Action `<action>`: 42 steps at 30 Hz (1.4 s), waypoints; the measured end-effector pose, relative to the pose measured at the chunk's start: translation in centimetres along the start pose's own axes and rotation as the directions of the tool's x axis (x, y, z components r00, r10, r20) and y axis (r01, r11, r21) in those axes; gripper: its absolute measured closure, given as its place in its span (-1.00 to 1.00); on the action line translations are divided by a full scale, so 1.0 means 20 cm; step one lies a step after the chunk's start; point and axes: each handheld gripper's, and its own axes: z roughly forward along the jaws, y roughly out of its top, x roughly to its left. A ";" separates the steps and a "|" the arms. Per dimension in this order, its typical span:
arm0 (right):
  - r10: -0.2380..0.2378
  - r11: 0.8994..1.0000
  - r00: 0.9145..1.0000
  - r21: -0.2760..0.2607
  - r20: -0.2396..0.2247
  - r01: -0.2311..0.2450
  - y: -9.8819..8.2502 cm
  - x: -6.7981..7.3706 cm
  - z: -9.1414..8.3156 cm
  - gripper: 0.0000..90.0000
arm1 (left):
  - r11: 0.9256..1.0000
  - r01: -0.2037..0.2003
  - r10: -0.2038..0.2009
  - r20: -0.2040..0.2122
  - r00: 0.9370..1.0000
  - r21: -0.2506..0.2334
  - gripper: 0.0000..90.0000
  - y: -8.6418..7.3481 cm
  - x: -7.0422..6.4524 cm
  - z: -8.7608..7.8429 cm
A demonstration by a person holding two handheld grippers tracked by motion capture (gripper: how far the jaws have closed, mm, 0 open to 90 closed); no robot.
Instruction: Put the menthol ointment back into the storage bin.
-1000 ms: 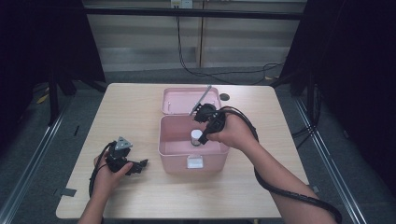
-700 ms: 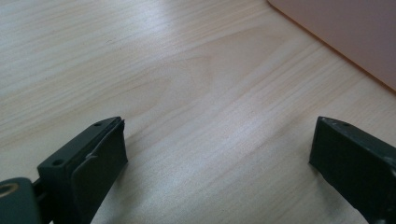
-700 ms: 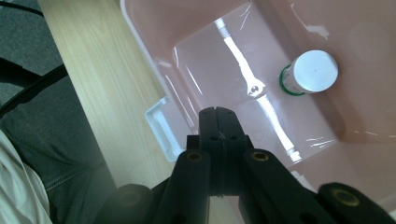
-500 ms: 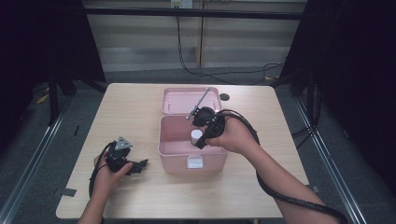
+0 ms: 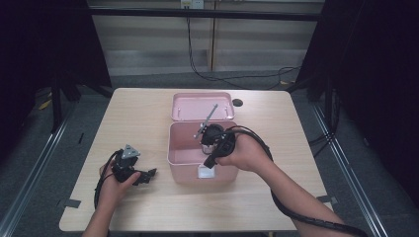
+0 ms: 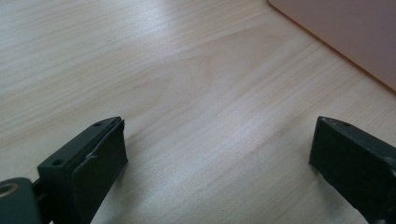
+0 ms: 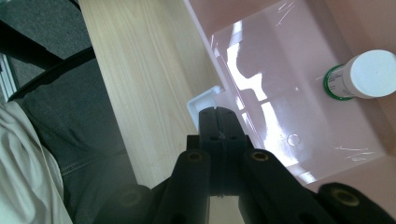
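Landmark: pink box (image 5: 184,159), lid off behind it.
Bottle (image 7: 365,74): lies inside the box, at a wall.
Right gripper (image 7: 218,116): jaws closed, empty, above the box's front rim; we open before reaching in.
Left gripper (image 6: 219,154): jaws open, empty, left of the box.

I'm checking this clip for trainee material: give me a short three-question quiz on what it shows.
1. True or false: the right gripper has its jaws shut with nothing between them.
2. What lies inside the pink box? A) a white-capped bottle B) a spoon C) a cloth
3. On what does the open left gripper rest?

Key: 1. True. 2. A, the white-capped bottle. 3. The wooden table, left of the box.
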 end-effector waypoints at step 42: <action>-0.081 0.997 0.997 -0.020 0.007 0.081 -0.08 0.02 0.16 1.00 | 1.000 -0.001 0.001 0.000 1.000 -0.001 -0.93 0.00 0.00 0.00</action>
